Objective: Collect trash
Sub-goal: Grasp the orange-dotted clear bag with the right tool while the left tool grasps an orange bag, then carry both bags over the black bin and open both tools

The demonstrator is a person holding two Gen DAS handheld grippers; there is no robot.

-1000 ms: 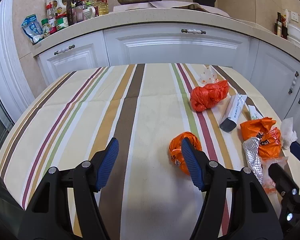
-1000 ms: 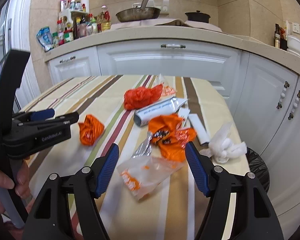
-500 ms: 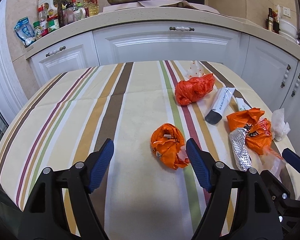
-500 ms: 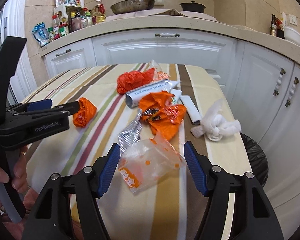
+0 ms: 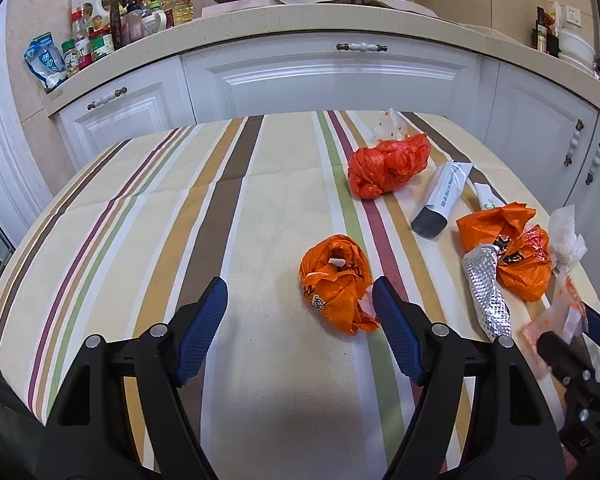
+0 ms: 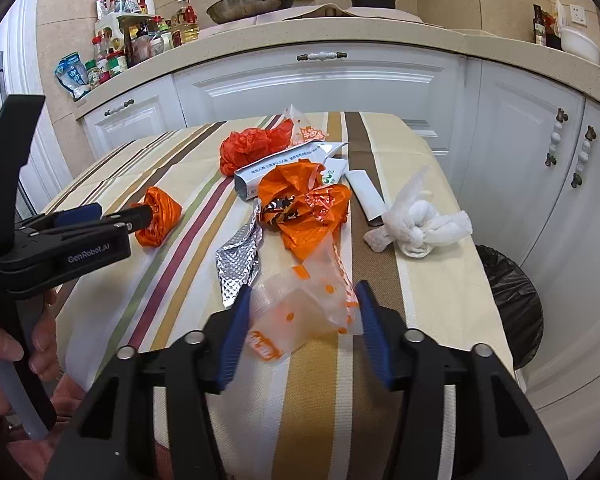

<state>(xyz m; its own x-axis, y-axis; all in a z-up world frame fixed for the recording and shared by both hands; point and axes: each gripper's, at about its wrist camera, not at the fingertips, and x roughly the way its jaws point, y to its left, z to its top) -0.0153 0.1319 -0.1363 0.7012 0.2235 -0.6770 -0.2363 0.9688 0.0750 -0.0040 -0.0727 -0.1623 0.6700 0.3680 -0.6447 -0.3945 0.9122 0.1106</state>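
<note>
**Reader:** Since a second ago, what has moved?

**Describer:** Both of your tools have come forward. Your right gripper (image 6: 302,332) has closed in around the clear plastic bag with orange print (image 6: 300,312), which a second ago lay ahead of its tips. Your left gripper (image 5: 300,320) has drawn up so the crumpled orange bag (image 5: 336,284) sits just inside its right finger, at about one o'clock from the gap's middle.

**Reader:** Start with the biggest things.

**Describer:** The striped tablecloth (image 6: 380,392) covers the table. Off its right edge, at three o'clock in the right view, stands a bin lined in black (image 6: 512,296). On the cloth, from large to small: a red-orange bag (image 6: 252,148) at eleven o'clock, an orange bag wad (image 6: 304,208) at twelve, a white tissue knot (image 6: 416,228) at two, a white tube (image 6: 284,168), and a silver foil strip (image 6: 240,260).

**Reader:** What are the claws doing?

**Describer:** Left is spread wide, holding nothing. Right is narrower, its pads touching the clear bag's sides; whether it has truly pinched, I cannot tell.

**Reader:** How will that bag handle?

**Describer:** I judge it very light, limp and slippery, puffed with air, so it will collapse. Take it across the bunched middle, not a loose corner. Its long axis runs from seven o'clock to one o'clock, the printed end toward you.
</note>
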